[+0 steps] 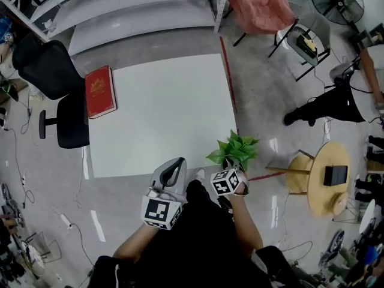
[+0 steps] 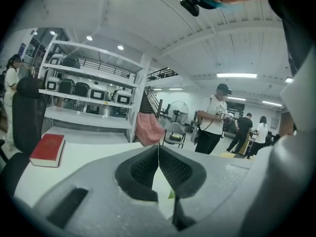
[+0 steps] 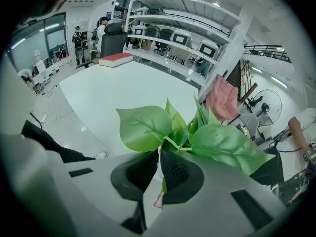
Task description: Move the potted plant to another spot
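Head view: potted plant (image 1: 235,149) at the near right corner of the white table (image 1: 168,113), its pot hidden under leaves and the right gripper (image 1: 230,171). Red book (image 1: 99,92) on the table's left edge, gold cover print too small to read. Left gripper (image 1: 174,167) by the table's front edge.
Left gripper view: jaws pressed together, nothing between.
Right gripper view: jaws clamped on the plant's stems, leaves spilling over them, pot out of sight.

The green leafy potted plant (image 1: 234,150) shows only its leaves. Its pot is hidden behind the right gripper (image 1: 229,171) in the head view and lies out of sight below the jaws in the right gripper view. The cover print on the red hardback book (image 1: 99,92) is too small to read.
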`<state>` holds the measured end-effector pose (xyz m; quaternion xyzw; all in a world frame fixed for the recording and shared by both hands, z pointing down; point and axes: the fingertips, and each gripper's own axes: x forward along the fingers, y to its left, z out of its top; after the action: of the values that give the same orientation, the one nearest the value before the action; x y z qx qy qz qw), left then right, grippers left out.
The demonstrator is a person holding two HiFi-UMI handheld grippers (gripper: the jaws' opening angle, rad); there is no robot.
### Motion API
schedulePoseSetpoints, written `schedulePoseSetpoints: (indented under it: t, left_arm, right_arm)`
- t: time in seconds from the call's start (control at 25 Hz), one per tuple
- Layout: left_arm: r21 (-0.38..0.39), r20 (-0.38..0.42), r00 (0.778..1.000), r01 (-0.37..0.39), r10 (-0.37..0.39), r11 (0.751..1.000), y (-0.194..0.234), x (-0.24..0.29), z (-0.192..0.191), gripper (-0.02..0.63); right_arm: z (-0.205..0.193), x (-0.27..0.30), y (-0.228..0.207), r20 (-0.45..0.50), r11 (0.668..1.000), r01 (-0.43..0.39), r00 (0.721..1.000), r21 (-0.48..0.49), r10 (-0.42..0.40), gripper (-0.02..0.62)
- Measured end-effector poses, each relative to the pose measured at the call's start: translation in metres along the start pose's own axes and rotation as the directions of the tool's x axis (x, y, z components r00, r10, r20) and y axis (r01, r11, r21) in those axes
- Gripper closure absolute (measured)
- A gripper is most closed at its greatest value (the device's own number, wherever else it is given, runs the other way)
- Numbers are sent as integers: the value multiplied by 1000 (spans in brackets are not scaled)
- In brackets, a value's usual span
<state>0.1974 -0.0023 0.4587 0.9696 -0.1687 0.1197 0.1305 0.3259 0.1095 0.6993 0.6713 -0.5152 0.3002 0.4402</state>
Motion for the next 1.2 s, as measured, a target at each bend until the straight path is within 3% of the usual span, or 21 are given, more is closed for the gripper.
schedulePoseSetpoints:
  t: [0.44,0.8,1.2]
  left_arm:
    - [-38,47,988,-143,145,989,12,-34,-4,588]
    - [-84,67,955,-282,288,956,45,-79,-6,588]
    - [-108,111,918,-369,380,923,109,-145,2,588]
  right_arm:
    - [21,-8,22,68,990,-60,995,-124,69,580]
    - [57,-18,51,116,963,-95,985,-251,127,580]
    - [114,-33,118,151,930,-109,974,-350,171,580]
